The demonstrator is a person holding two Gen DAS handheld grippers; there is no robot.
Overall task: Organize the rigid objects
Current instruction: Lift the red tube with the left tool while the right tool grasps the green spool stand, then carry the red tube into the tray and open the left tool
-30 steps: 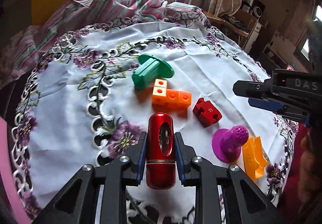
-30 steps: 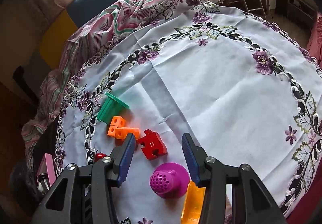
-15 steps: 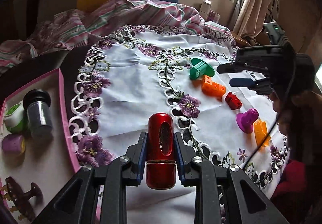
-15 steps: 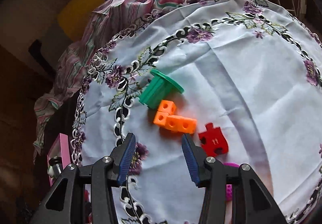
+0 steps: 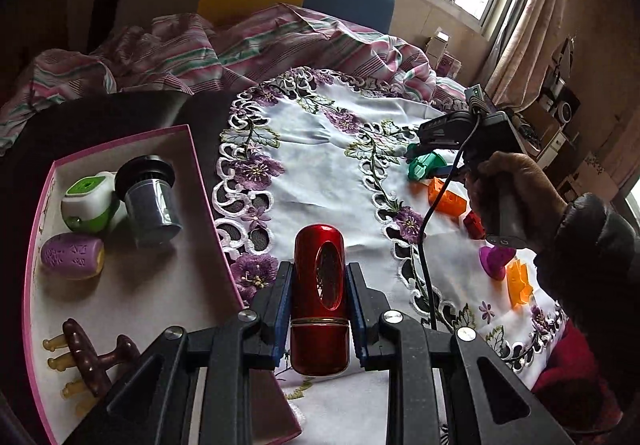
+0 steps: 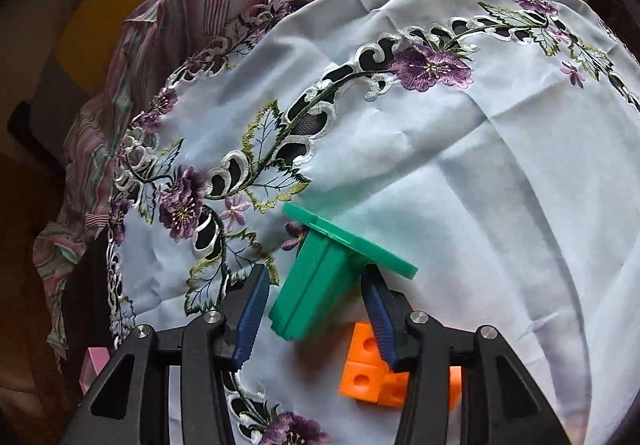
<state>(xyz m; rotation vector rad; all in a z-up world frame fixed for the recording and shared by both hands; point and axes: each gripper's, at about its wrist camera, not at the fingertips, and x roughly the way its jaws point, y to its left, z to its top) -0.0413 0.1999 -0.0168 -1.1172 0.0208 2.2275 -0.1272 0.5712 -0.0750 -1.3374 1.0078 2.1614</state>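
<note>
My left gripper [image 5: 319, 309] is shut on a red metallic cylinder [image 5: 319, 297] and holds it above the tablecloth, beside the right wall of a pink-rimmed box [image 5: 208, 205]. My right gripper [image 6: 314, 309] is open, its fingers on either side of a green flanged peg [image 6: 320, 281] that lies on the cloth; the right pad is close to it. It also shows in the left wrist view [image 5: 426, 165], under the right gripper [image 5: 440, 133]. An orange cube block [image 6: 368, 377] lies just behind the peg.
The box holds a green-white piece [image 5: 86, 201], a grey cylinder [image 5: 150, 201], a purple piece [image 5: 72, 257] and a brown toy [image 5: 92, 357]. On the cloth lie a red piece [image 5: 474, 225], a magenta peg [image 5: 496, 259] and an orange piece [image 5: 518, 283]. Striped bedding [image 5: 200, 49] lies behind.
My left gripper has carried the red cylinder left, toward the pink box. My right gripper has moved forward and down over the toys, and its fingers now straddle the green peg.
</note>
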